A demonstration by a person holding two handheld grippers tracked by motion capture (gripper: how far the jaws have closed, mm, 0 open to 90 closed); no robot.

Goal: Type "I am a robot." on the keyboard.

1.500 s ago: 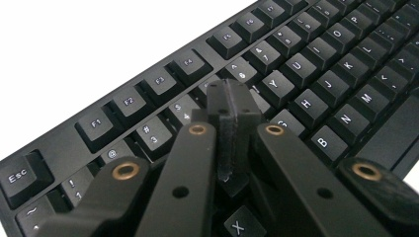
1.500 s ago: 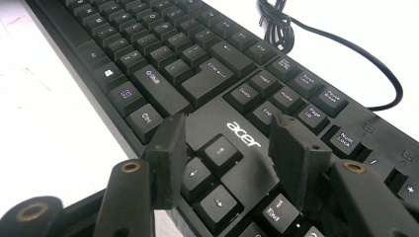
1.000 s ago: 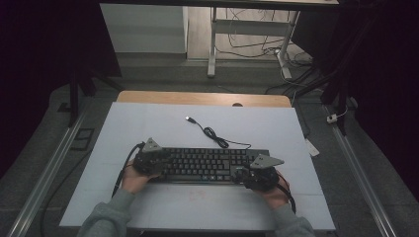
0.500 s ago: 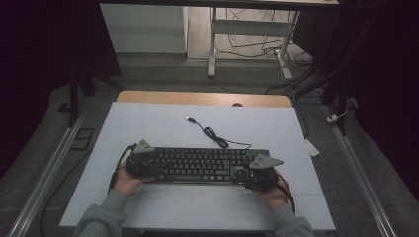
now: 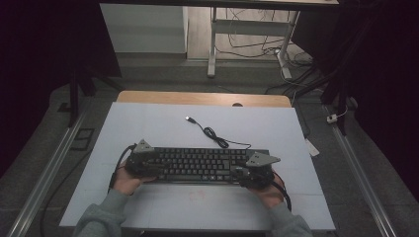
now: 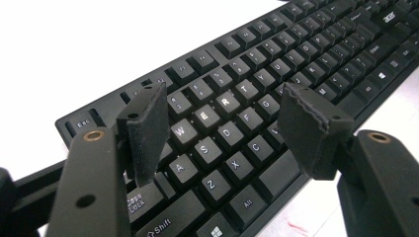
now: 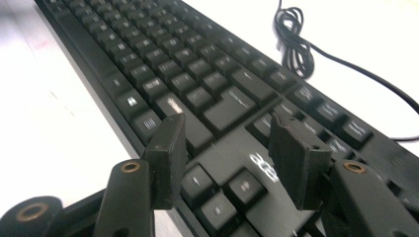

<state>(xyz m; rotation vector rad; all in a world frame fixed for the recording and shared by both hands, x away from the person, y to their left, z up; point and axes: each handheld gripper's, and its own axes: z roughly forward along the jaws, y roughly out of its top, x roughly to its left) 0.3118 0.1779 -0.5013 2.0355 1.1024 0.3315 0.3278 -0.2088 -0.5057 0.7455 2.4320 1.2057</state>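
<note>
A black keyboard (image 5: 197,163) lies across the near middle of the white table (image 5: 148,123). Its cable (image 5: 213,133) coils behind it and ends in a loose USB plug (image 5: 188,119). My left gripper (image 5: 154,166) is at the keyboard's left end. In the left gripper view the jaws of that gripper (image 6: 225,118) have just been opening and stand wide above the letter keys (image 6: 217,118), holding nothing. My right gripper (image 5: 238,173) is at the right end. In the right gripper view it (image 7: 232,148) is open over the arrow keys (image 7: 222,192), and the cable (image 7: 296,44) lies beyond.
A wooden strip (image 5: 197,98) edges the table's far side. Metal rails (image 5: 49,168) run along both sides of the table. A small white piece (image 5: 312,147) lies off the right edge. Desk legs and cables (image 5: 247,39) stand on the floor beyond.
The left gripper has shifted slightly leftward along the keyboard's left end. The right gripper and the keyboard have stayed where they were.
</note>
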